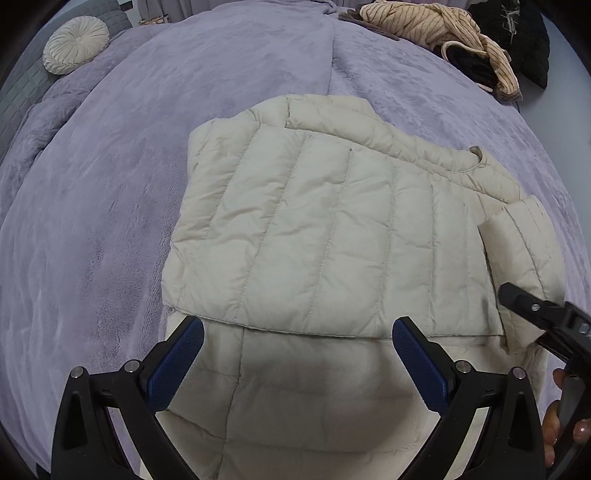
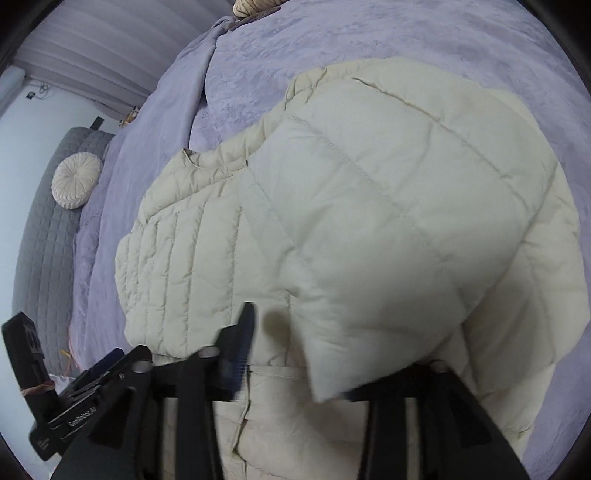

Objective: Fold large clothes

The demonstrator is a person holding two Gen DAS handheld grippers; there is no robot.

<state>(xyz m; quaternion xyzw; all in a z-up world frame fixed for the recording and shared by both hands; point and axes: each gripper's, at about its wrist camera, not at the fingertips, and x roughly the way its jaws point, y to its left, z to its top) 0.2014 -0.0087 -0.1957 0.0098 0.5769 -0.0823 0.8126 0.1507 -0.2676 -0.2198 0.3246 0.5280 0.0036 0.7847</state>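
Note:
A cream quilted puffer jacket [image 1: 332, 236] lies on the purple bedspread [image 1: 147, 147], one side folded over its body. My left gripper [image 1: 297, 365] is open and empty, hovering over the jacket's near hem. My right gripper shows at the right edge of the left wrist view [image 1: 532, 306], next to the jacket's sleeve [image 1: 524, 243]. In the right wrist view the jacket [image 2: 369, 206] fills the frame; a flap of it [image 2: 388, 295] drapes over my right gripper [image 2: 332, 369] and hides one finger. Its left finger [image 2: 240, 343] shows, blurred.
A round cream cushion [image 1: 75, 44] and a grey quilted headboard [image 2: 48, 240] are at the far left. A striped beige garment [image 1: 439, 33] and a black one [image 1: 517, 40] lie piled at the far right.

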